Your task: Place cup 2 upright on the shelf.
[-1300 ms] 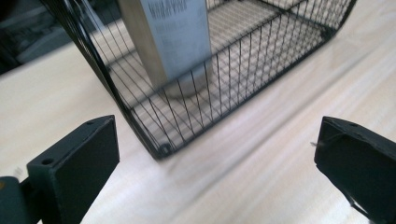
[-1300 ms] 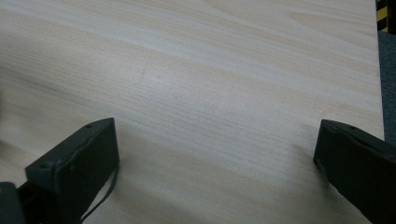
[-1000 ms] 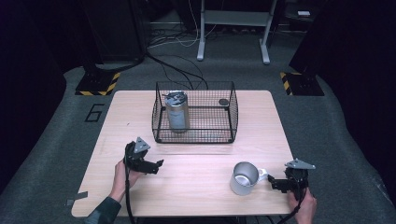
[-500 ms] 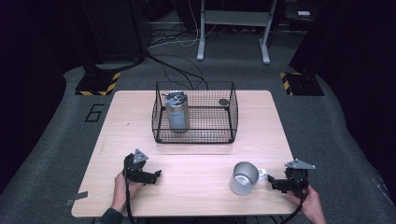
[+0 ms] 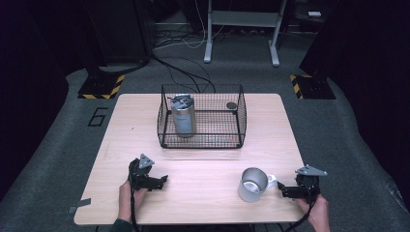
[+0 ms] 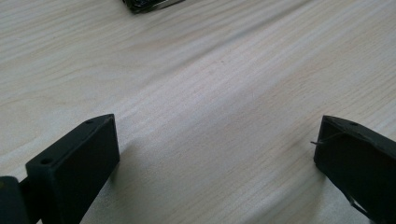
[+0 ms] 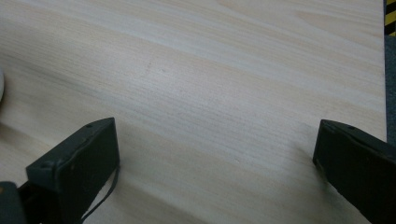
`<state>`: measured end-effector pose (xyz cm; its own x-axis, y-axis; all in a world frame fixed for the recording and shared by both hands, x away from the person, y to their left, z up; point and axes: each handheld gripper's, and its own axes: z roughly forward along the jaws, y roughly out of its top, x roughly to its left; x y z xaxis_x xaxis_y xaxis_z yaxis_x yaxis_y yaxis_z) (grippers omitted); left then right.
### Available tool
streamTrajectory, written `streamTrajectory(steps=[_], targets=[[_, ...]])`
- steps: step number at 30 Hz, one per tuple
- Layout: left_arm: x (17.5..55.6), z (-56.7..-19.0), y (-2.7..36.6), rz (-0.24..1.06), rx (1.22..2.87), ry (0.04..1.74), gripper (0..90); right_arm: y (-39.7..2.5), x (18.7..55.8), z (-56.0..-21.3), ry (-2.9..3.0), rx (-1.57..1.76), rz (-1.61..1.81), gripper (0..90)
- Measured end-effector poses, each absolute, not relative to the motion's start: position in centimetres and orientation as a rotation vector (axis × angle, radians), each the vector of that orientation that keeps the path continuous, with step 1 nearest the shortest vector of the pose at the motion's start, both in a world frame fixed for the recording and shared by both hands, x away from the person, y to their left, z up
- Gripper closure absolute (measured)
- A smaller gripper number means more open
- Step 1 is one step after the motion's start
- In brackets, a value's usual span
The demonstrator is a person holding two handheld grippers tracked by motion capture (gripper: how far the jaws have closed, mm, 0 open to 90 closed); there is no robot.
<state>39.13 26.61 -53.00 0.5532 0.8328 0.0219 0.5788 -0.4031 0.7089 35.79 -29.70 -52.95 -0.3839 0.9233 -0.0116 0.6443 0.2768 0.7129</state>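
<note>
A black wire basket (image 5: 239, 116) stands at the middle back of the wooden table (image 5: 203, 166). Inside it, at the left, a steel tumbler (image 5: 183, 117) with a dark lid stands upright, and a small dark disc (image 5: 231, 105) lies at the back right. A metal mug (image 5: 252, 183) with a pale handle sits at the front right. My left gripper (image 5: 162, 180) rests low at the front left, open, its jaws wide over bare wood (image 6: 219, 140). My right gripper (image 5: 283, 189) is open just right of the mug's handle, with nothing between its jaws (image 7: 217, 140).
The table's front edge lies close behind both hands. Dark carpet surrounds the table, with yellow-black striped bases (image 5: 101, 87) and cables at the back. A white sliver of the mug (image 7: 1, 88) shows at the left of the right gripper view.
My left gripper has drawn back toward the front edge of the table and then stayed there. The right gripper, mug and basket have not moved.
</note>
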Motion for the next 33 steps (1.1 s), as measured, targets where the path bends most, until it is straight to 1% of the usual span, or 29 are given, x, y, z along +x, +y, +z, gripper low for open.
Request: streamTrajectory(steps=[4,9,12,18,33], targets=[[39.1,-53.0,26.6,0.498,2.130,1.130,0.1,-29.9,35.8,-52.7,2.102,1.483,0.834,0.0],[39.1,-53.0,26.6,0.495,2.139,1.127,0.1,-30.5,35.4,-52.2,2.095,1.494,0.879,0.0],[39.1,-53.0,26.6,0.496,2.139,1.126,0.1,-31.0,34.6,-51.1,2.072,1.504,0.984,0.4],[39.1,-53.0,26.6,0.510,2.133,1.128,0.2,-31.2,33.9,-49.0,2.052,1.459,1.076,0.9],[39.1,-53.0,26.6,0.510,2.133,1.129,0.2,-27.2,32.0,-44.4,2.125,1.238,1.243,0.5]])
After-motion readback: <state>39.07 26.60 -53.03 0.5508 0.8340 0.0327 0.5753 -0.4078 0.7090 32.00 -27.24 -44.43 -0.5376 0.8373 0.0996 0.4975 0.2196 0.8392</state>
